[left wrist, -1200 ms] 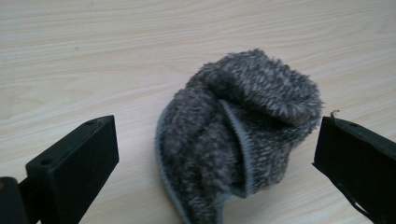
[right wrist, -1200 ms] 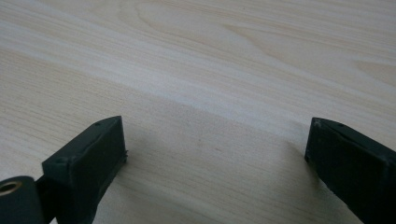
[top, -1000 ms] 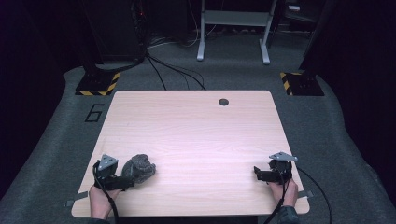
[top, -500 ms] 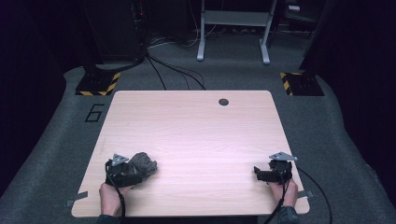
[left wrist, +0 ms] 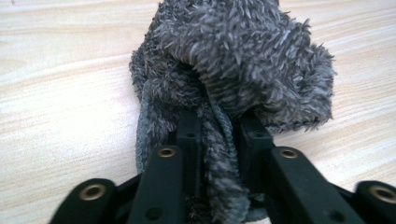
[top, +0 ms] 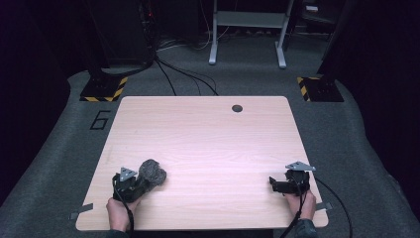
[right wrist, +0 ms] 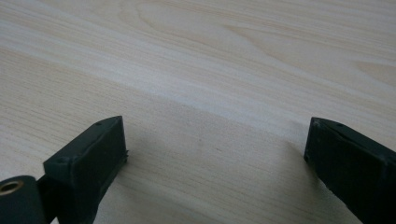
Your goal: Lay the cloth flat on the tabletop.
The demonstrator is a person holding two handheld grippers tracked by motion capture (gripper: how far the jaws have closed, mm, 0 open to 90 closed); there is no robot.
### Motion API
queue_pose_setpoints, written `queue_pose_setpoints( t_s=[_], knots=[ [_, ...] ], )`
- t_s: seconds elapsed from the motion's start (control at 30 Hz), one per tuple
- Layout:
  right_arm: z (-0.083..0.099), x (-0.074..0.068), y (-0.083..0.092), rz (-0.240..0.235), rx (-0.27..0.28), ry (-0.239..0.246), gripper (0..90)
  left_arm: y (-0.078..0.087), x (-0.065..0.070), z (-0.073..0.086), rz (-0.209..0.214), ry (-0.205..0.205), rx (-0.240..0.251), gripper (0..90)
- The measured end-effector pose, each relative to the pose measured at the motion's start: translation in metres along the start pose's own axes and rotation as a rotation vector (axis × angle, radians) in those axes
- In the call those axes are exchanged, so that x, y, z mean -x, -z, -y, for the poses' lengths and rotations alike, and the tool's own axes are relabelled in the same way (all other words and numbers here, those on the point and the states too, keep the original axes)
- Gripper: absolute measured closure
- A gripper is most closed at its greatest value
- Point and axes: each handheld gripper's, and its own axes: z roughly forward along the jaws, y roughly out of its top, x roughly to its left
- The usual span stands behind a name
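Note:
A crumpled grey fluffy cloth (top: pixel 152 172) lies near the front left of the wooden table (top: pixel 208 144). My left gripper (top: pixel 137 184) sits low at the cloth's near side; its jaws have just been closing and now pinch a fold of the cloth (left wrist: pixel 233 60). The black fingers (left wrist: pixel 189 135) press into the pile on both sides of that fold. My right gripper (top: pixel 274 182) rests at the front right of the table, held by a hand. In the right gripper view its jaws stand wide apart over bare wood, with nothing between the fingertips (right wrist: pixel 100 144).
A small dark round hole (top: pixel 237 108) marks the table's far edge. Beyond the table lie grey carpet, cables, a metal frame (top: pixel 247 29) and two hazard-striped feet (top: pixel 101 91). The middle of the tabletop is bare wood.
The left gripper has moved down and in onto the cloth's near edge, and its jaws have shut on a fold. The right gripper has stayed put.

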Motion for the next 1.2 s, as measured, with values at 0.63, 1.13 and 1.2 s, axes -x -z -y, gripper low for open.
queue_pose_setpoints(
  t_s=[0.63,1.13,1.2],
  knots=[
    [0.000,0.000,0.000,-0.003,-0.002,0.001,5.6,0.027,0.013,-0.032,0.029,-0.044,0.111,78.7],
    [0.000,0.000,0.000,-0.003,-0.002,0.002,5.7,0.020,0.043,-0.079,0.085,-0.140,0.135,78.4],
    [0.000,0.001,0.000,-0.003,-0.001,0.002,5.8,0.019,0.045,-0.083,0.089,-0.145,0.136,78.4]
  ],
)
